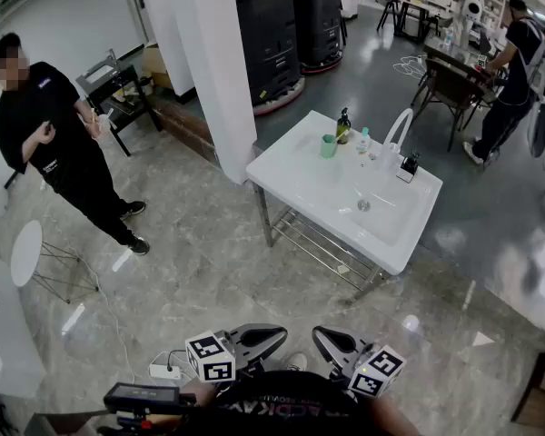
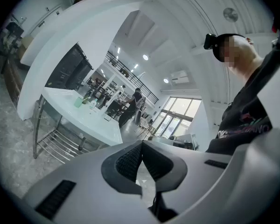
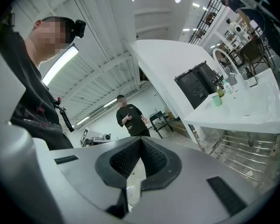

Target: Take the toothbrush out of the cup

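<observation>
Looking down in the head view, both tools are low at the bottom edge, close to the person's body. The left grey two-jaw gripper (image 1: 271, 336) and the right grey two-jaw gripper (image 1: 331, 341) point toward each other, with a small gap between them. Each has a white cube with black square marks.

In the left gripper view, the left gripper (image 2: 141, 143) has its two dark ribbed pads pressed together at the tips. Nothing is between them. In the right gripper view, the right gripper (image 3: 140, 141) looks the same: jaws together, holding nothing and touching nothing.

The small green plastic cup (image 1: 328, 146) is well apart from both grippers, across the shiny grey stone floor (image 1: 209, 271). It stands upright on the white sink table with metal legs (image 1: 291, 175), near the back edge, just beside a dark pump bottle (image 1: 343, 127). A tall curved white tap (image 1: 400, 130) is near them. The toothbrush is too small to see from here.

A person in black clothes (image 1: 54, 143) stands off to the left
</observation>
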`<state>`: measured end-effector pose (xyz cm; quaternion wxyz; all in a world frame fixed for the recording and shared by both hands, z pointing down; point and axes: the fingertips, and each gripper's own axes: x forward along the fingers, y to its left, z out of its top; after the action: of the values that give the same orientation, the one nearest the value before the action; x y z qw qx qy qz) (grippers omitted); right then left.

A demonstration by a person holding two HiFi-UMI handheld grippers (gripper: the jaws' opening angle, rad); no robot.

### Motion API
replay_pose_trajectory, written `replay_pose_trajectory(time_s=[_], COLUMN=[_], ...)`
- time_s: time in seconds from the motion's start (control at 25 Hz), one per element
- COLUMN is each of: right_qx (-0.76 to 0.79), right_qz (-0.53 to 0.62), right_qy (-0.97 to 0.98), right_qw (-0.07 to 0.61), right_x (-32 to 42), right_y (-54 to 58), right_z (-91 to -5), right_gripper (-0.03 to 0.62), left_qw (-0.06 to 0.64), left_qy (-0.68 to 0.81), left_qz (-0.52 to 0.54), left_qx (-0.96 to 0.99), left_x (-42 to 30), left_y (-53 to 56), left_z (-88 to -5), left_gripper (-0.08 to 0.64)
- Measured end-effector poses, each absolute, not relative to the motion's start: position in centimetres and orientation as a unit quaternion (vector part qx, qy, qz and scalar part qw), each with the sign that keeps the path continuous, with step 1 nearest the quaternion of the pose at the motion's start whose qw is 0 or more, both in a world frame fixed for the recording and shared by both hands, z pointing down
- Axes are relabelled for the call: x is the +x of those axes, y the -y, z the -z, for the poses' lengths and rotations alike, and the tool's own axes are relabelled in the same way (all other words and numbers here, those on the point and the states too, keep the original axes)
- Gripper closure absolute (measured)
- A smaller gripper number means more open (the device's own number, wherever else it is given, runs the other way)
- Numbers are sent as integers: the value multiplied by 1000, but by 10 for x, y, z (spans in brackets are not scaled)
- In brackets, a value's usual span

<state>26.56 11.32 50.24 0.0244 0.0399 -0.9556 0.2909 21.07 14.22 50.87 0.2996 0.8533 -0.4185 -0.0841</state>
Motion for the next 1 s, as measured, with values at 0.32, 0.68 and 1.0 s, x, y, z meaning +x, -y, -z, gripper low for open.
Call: replay_pose_trajectory(time_s=[0.32,0.68,1.0], right_qx=[39,34,40], right_qz=[-286,-284,-288], right_qy=[957,958,957], right_qw=[27,11,-1], right_x=[264,264,254], right_y=[-113,-114,-108], right_z=[-503,-498,-494], right_gripper=[584,584,584], left_qw=[298,299,296], left_qy=[417,417,416], left_qz=[83,80,72], left_qx=[854,855,857], left_x=[210,209,197], left_y=[-141,-142,-146], left_z=[-509,-509,-503], left_gripper=[552,552,552])
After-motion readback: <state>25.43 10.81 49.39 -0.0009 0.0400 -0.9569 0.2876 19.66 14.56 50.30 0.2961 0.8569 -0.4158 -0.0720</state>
